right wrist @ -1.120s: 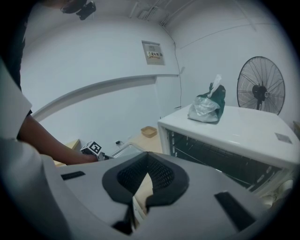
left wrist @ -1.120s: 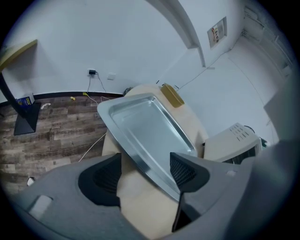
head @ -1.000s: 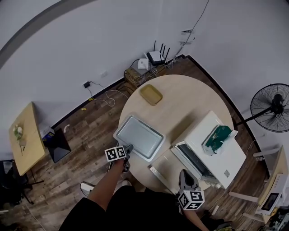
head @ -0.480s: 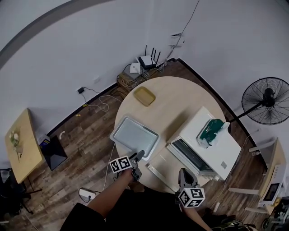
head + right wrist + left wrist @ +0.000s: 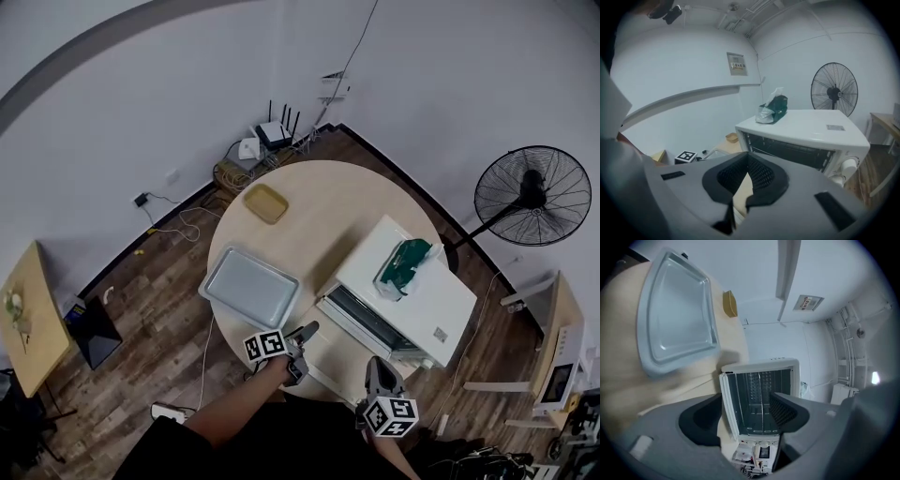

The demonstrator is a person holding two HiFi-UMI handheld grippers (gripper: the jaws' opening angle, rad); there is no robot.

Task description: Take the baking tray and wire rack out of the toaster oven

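White toaster oven [image 5: 431, 314], wire rack [image 5: 762, 399] inside, lies dead ahead of wide, empty left tool [image 5: 749, 414] (right tool [image 5: 746, 180] pinched shut).

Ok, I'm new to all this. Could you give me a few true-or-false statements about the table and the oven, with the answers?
1. The baking tray lies on the round table, outside the oven. True.
2. The toaster oven is closed. False: it stands open, and its inside shows.
3. The left claw grips the tray. False: its jaws are apart and empty.
4. A green bag sits on top of the oven. True.
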